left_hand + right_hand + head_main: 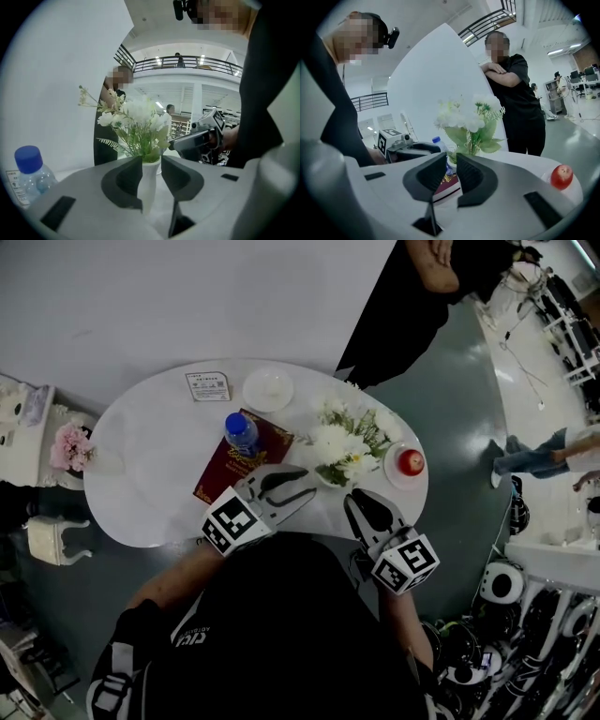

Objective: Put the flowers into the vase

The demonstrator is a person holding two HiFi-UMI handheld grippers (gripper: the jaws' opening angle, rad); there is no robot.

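Note:
White flowers with green leaves stand in a white vase on the oval white table, right of its middle. My left gripper points at them from the near side, open and empty. In the left gripper view the vase shows through the gap beyond the left gripper, with the flowers above. My right gripper sits just below the bouquet. In the right gripper view the right gripper has its jaws a narrow gap apart with nothing between them, and the flowers rise behind.
A blue-capped bottle stands on a red book left of the flowers. A white dish and a card lie at the far edge. An apple rests on a small plate at the right. A person stands beyond the table.

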